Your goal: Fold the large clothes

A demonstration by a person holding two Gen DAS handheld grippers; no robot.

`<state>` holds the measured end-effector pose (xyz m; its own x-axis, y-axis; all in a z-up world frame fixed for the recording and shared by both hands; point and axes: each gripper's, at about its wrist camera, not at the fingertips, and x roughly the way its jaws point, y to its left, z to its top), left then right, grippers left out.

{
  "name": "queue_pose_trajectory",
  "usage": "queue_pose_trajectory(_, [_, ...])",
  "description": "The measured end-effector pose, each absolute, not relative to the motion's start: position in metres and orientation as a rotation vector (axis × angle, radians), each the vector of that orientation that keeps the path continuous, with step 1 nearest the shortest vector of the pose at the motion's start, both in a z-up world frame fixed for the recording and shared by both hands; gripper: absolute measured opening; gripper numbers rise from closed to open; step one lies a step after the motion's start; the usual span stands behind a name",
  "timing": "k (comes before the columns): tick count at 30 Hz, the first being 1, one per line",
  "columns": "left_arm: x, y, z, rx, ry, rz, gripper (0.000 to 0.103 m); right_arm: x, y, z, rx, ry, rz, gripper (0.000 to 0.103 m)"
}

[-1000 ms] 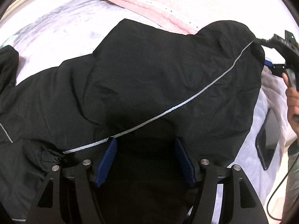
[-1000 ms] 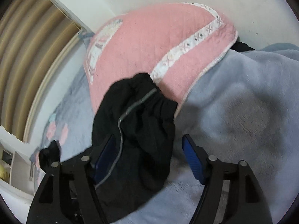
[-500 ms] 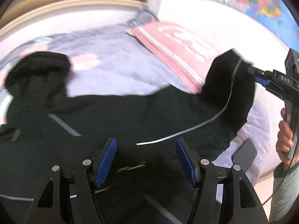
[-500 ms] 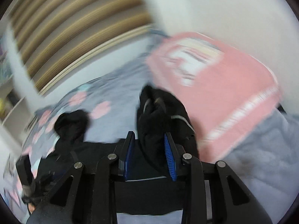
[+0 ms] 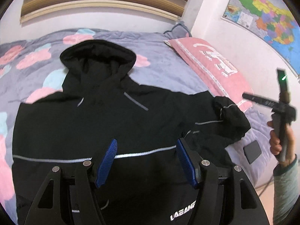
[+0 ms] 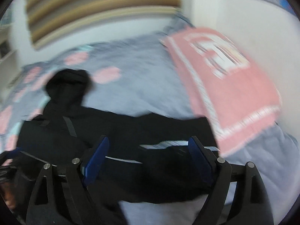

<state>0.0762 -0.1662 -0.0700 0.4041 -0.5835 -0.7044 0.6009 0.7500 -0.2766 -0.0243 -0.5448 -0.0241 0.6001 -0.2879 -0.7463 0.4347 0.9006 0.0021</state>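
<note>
jacket: black hooded jacket (image 5: 105, 123) lying spread back-up across the middle of the left wrist view, on the flowery bedspread (image 5: 159, 61); hood (image 5: 97, 56) pointing to the upper left, reflective stripes running across the back

sleeve: right-hand sleeve (image 5: 225, 120) already folded in and lying bunched at centre right, cuff just beside the pink pillow (image 5: 211, 65)

handling: looking soft, floppy and a bit slick, probably padded, so likely sliding and puffing back up rather than holding a crease

where to grab: pinching a cuff, hem corner or shoulder seam, not the smooth middle of the back

left gripper: left gripper (image 5: 146, 159) hovering over the lower back with blue pads spread wide, gripping nothing

right gripper: right gripper (image 6: 148, 161) also gaping wide and empty, view blurry from motion

versus half a second ago: right gripper having let go of the sleeve end it was clamping; sleeve now dropped onto the jacket

extras: phone-like dark slab (image 5: 252, 151) sitting at lower right, map (image 5: 266, 18) hanging in the upper right
</note>
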Motion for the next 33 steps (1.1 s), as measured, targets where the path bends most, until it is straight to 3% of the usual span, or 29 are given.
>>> queue_pose_trajectory(8, [0.083,-0.161,-0.093,-0.014,0.952,-0.746,0.067,0.002,-0.546,-0.123,0.047,1.020,-0.557,0.086])
queue_pose_trajectory(10, [0.084,-0.153,-0.093,-0.016,0.946,-0.731,0.067,0.014,-0.551,-0.135,0.021,1.036,-0.609,0.062])
queue_pose_trajectory(11, [0.084,-0.149,-0.092,-0.016,0.941,-0.725,0.067,0.018,-0.554,-0.137,0.055,1.053,-0.600,0.029])
queue_pose_trajectory(13, [0.086,-0.137,-0.089,-0.021,0.925,-0.700,0.067,0.018,-0.556,-0.126,0.127,1.045,-0.596,0.026])
queue_pose_trajectory(14, [0.087,-0.131,-0.088,-0.033,0.920,-0.694,0.067,0.015,-0.549,-0.113,0.153,1.005,-0.563,0.000])
queue_pose_trajectory(17, [0.091,-0.116,-0.085,-0.081,0.913,-0.687,0.067,0.014,-0.510,-0.070,0.171,0.917,-0.415,0.001])
queue_pose_trajectory(23, [0.090,-0.090,-0.083,-0.122,0.900,-0.678,0.067,0.028,-0.404,0.001,-0.067,0.807,-0.259,0.002])
queue_pose_trajectory(25, [0.089,-0.080,-0.085,-0.126,0.900,-0.674,0.067,0.028,-0.392,0.006,-0.161,0.792,-0.310,0.035])
queue_pose_trajectory(26, [0.090,-0.076,-0.086,-0.131,0.901,-0.668,0.067,0.027,-0.396,0.004,-0.173,0.792,-0.340,0.070])
queue_pose_trajectory(27, [0.090,-0.073,-0.087,-0.137,0.902,-0.663,0.067,0.024,-0.408,0.000,-0.153,0.790,-0.380,0.081])
queue_pose_trajectory(33, [0.095,-0.065,-0.096,-0.168,0.926,-0.653,0.067,-0.002,-0.490,-0.050,0.021,0.901,-0.539,0.081])
